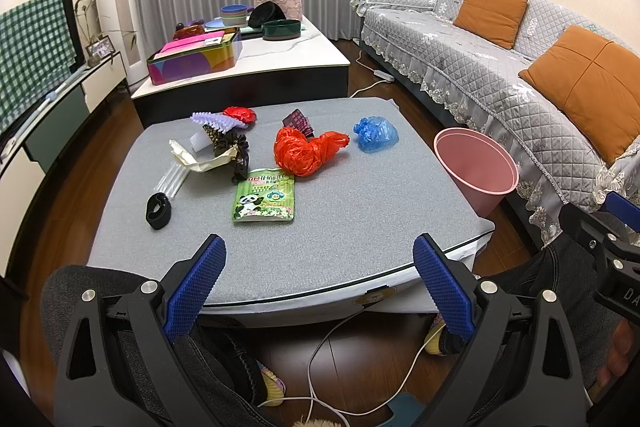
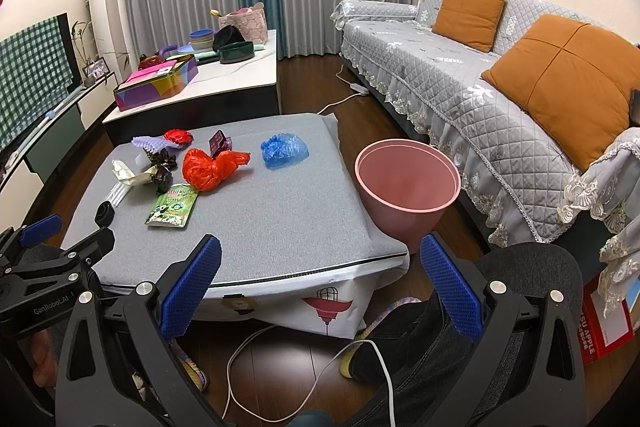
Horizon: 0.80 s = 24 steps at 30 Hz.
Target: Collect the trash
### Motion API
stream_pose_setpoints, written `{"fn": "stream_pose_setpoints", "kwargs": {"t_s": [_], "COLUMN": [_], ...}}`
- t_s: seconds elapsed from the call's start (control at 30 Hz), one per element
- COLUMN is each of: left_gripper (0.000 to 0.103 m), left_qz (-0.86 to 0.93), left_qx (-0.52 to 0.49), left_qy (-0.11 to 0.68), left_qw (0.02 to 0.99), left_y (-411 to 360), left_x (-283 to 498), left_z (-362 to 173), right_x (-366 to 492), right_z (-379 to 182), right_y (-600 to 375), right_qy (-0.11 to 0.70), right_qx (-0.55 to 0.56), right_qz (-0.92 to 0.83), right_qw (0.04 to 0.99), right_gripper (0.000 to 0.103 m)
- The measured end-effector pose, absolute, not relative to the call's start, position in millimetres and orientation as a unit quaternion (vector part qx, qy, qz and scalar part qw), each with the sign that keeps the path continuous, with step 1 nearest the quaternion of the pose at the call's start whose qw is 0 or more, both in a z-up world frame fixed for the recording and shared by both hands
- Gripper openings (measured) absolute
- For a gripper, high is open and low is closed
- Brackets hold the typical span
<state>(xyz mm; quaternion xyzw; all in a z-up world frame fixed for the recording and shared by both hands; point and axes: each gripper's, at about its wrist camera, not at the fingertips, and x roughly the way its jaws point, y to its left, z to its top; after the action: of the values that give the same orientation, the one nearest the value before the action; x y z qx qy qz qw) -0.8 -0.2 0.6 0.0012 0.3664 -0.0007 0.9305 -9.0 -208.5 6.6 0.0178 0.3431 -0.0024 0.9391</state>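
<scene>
Trash lies on a grey padded table: a crumpled red plastic bag, a blue plastic bag, a green panda packet, a cream wrapper and a black band. An empty pink bin stands on the floor right of the table. My left gripper is open over the table's near edge, holding nothing. My right gripper is open near the front right corner, also with nothing in it.
A grey-covered sofa with orange cushions runs along the right. A second low table with boxes and bowls stands behind. White cables and a person's knees and feet are under the near edge. A TV cabinet is at the left.
</scene>
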Motion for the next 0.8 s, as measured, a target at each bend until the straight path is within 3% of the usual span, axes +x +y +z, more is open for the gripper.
{"fn": "stream_pose_setpoints", "kwargs": {"t_s": [0.8], "left_gripper": [0.092], "left_qz": [-0.001], "left_qx": [0.001], "left_qy": [0.366], "left_qw": [0.931], "left_y": [-0.3], "left_x": [-0.8], "left_z": [0.6], "right_x": [-9.2], "right_z": [8.7], "right_y": [-208.0], "right_qy": [0.342], "right_qx": [0.017], "right_qz": [-0.003], "right_qw": [0.94], "right_gripper": [0.098]}}
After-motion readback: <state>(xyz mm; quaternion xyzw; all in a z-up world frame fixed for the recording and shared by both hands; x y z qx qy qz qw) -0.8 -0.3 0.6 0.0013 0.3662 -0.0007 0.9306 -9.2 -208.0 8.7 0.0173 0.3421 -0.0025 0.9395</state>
